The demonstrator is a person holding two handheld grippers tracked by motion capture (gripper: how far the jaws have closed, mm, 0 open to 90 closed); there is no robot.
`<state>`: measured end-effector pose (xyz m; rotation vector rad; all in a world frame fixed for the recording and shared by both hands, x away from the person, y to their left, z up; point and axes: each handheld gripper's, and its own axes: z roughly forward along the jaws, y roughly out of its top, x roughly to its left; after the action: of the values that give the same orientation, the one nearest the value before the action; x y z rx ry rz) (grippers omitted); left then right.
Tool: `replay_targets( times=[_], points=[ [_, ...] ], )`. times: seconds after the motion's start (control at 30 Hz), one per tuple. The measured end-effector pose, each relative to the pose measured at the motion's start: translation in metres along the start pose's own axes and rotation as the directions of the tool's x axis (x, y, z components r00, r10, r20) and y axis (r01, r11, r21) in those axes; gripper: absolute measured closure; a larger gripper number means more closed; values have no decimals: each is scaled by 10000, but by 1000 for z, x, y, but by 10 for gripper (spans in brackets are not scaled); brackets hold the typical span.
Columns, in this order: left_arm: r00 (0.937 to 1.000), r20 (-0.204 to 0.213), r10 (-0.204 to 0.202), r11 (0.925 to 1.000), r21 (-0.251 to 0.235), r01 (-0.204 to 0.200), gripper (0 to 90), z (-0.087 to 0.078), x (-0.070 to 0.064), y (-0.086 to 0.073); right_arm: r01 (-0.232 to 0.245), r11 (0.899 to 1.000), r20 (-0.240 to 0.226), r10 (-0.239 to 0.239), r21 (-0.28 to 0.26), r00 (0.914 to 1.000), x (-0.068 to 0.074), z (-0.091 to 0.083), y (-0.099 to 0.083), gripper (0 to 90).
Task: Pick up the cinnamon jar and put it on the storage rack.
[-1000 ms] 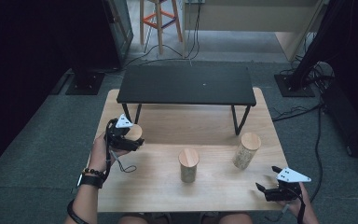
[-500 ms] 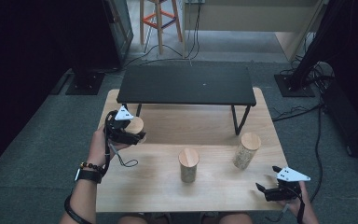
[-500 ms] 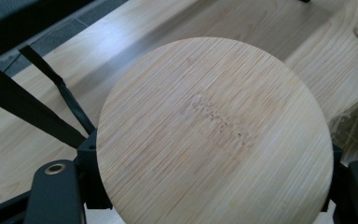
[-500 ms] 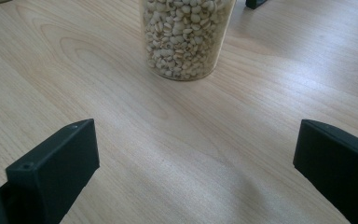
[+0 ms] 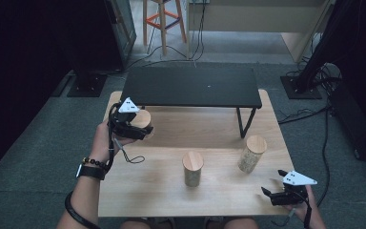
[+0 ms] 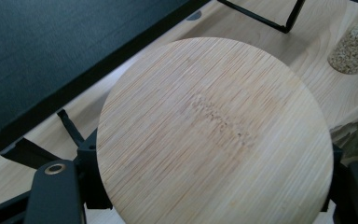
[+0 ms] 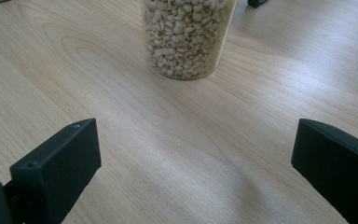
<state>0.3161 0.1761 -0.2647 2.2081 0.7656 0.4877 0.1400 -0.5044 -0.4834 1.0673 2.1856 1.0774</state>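
Beside the right hand-held gripper (image 7: 193, 154), a jar (image 7: 189, 35) holds pale grains.

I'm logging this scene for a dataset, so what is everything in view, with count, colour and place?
Jars with bamboo lids: three, clear with pale wood tops; one in the left gripper's jaws, one mid-table, one right of it.
Low shelf: one, black, at the table's far edge.
Table: one, light wood.
Stool: one, orange and wood, on the floor beyond.
Left gripper: black, closed on the far-left jar.
Right gripper: black, jaws apart, near right corner.
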Motion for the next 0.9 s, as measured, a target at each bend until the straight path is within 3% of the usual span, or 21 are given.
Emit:
replay_targets(
  times=[0.67,0.8,0.9],
  points=[
    [9992,-111,386,9984,410,-381,259,5,6,45,-10,10000,-16,10,-17,10000,-1,0,0,9],
    [9980,-492,402,9983,432,-381,258,6,6,53,13,10000,-29,-13,-6,10000,-1,0,0,10],
    [9982,-514,319,9990,319,-302,258,7,9,57,-5,10000,-32,5,3,10000,-1,0,0,9]
  ],
)
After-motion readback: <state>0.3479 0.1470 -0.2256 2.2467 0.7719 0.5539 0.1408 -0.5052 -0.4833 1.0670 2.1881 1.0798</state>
